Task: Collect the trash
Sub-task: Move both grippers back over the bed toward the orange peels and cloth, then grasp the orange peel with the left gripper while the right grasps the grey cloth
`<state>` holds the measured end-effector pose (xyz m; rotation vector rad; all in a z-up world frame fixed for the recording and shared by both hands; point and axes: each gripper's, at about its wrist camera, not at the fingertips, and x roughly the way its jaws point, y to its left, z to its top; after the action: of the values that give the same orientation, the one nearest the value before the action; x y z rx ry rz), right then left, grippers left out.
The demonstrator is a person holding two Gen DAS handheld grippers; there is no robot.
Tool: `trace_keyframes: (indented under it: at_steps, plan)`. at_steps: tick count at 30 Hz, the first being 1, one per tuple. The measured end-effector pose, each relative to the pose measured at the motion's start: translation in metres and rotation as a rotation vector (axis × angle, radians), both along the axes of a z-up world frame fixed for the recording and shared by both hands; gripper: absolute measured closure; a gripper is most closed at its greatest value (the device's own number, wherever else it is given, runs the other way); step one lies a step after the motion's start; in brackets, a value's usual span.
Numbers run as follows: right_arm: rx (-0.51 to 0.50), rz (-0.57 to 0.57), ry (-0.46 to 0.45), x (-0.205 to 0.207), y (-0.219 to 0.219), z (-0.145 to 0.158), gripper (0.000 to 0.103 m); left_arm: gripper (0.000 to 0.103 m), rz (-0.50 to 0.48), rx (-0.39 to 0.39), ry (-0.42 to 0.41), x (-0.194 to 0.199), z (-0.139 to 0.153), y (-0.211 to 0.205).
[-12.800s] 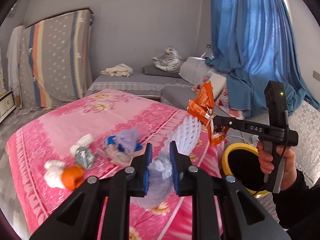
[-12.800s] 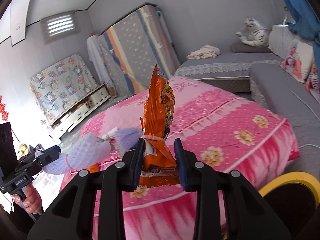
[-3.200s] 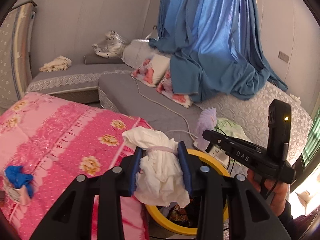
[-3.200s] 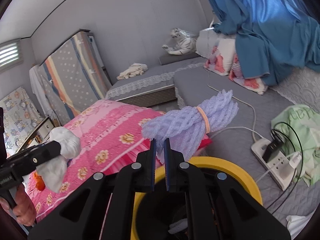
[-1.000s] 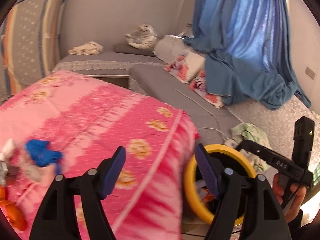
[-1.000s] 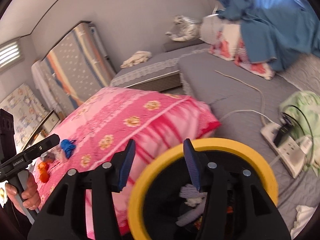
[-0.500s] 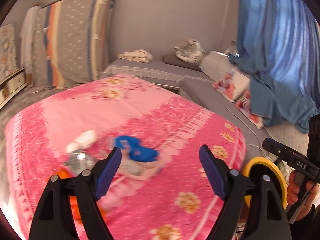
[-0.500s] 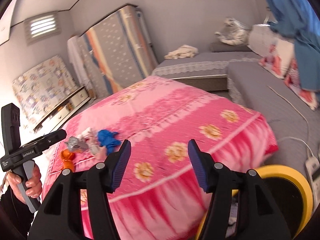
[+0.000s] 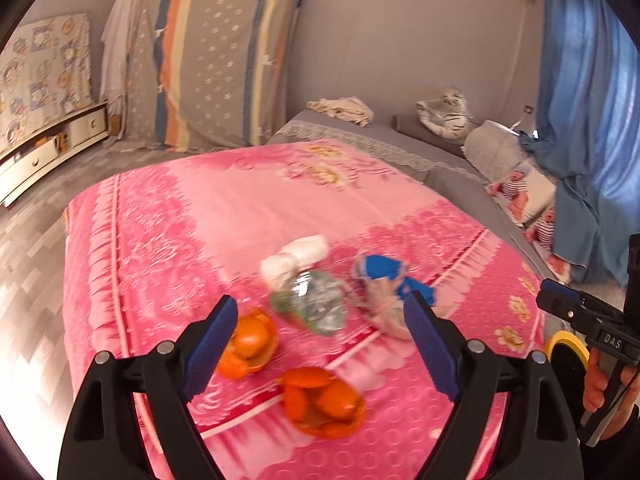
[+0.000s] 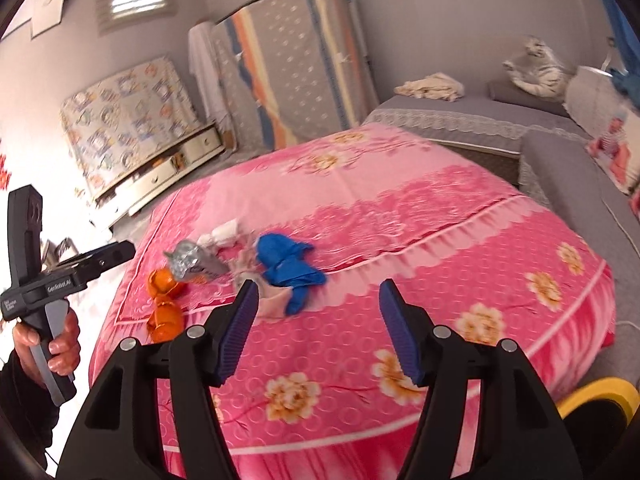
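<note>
- Left hand-held gripper [image 9: 320,340] is spread wide with nothing between its blue pads, hovering over the near end of the pink bed [image 9: 168,216].
- Right hand-held gripper [image 10: 318,330] is the same deal, wide apart and holding nothing, above the bed's flowered edge.
- The trash sits in a loose cluster on the bedspread: two bits of orange peel [image 9: 322,402] nearest the left gripper, one of them right beside its left pad.
- Just behind those is a crumpled clear plastic bottle [image 9: 318,304], touching a white wad [image 9: 294,258] at its far side.
- To the right of the bottle there's a blue glove [image 10: 286,260] lying on a pale pinkish bundle [image 9: 384,308]; things are a bit blurry so I can't tell what that bundle is.
- Yellow-rimmed bin [image 10: 600,396] pokes in at the bottom right corner of the right view, on the floor beside the bed, well apart from the trash pile.
</note>
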<state>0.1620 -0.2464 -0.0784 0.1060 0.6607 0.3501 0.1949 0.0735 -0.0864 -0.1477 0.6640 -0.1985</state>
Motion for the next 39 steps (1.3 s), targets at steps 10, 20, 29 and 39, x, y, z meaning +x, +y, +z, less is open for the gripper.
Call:
trace_keyframes:
  at_steps: [10, 20, 29, 39]
  plan:
    - [-0.091, 0.112, 0.031, 0.017, 0.055, -0.019, 0.044, 0.021, 0.055, -0.008, 0.069, 0.013, -0.028, 0.029]
    - [-0.159, 0.173, 0.047, 0.035, 0.085, -0.035, 0.044, 0.021, 0.065, -0.007, 0.118, 0.026, -0.048, 0.036]
    - [-0.181, 0.212, 0.073, 0.05, 0.104, -0.046, 0.045, 0.022, 0.062, -0.009, 0.147, 0.041, -0.061, 0.037]
    - [-0.198, 0.235, 0.111, 0.068, 0.116, -0.061, 0.046, 0.026, 0.048, -0.005, 0.186, 0.054, -0.073, 0.035]
